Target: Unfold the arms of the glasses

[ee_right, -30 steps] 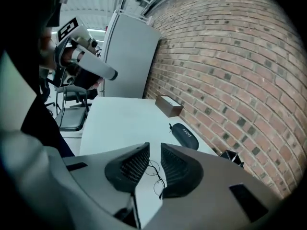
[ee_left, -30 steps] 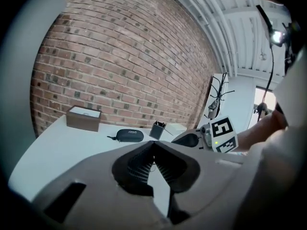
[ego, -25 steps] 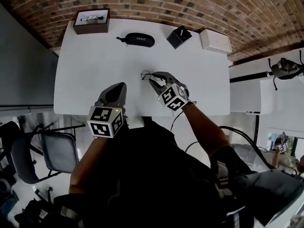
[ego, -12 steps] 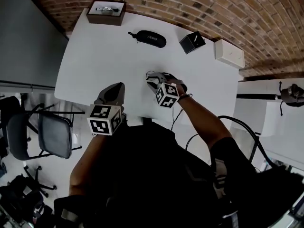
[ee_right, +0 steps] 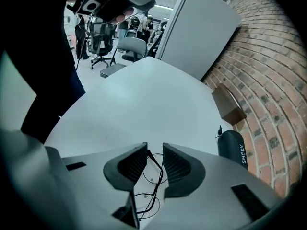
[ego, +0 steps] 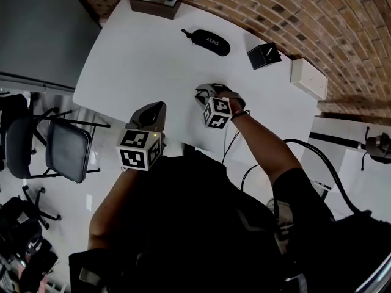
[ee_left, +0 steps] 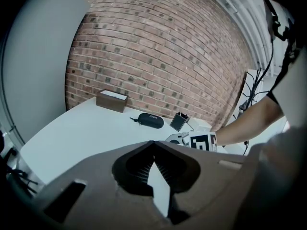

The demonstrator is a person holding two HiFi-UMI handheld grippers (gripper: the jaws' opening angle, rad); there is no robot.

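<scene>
The approach is judged to be the step in hand, since no arm of the glasses [ee_right: 156, 182] has been swung out yet. The glasses are seen lying, apparently folded, on the white tabletop [ego: 140, 60], just right of centre in the head view and below the black case [ego: 208, 41]. The right claw [ee_right: 155, 145] is held steeply down over them. Its jaws are set a narrow gap apart, the thin wire frame shows through that gap, and no squeeze on it can be seen. The left claw [ee_left: 153, 141] is closed tight on nothing and is held over the near edge of the tabletop, left of centre in the head view, well apart from the glasses. For the next move, the frame probably has to be pinned by one claw while an arm's tip is caught by the other and swung outward. A light, exact hold is called for, as the wire is thin and lies flat.
</scene>
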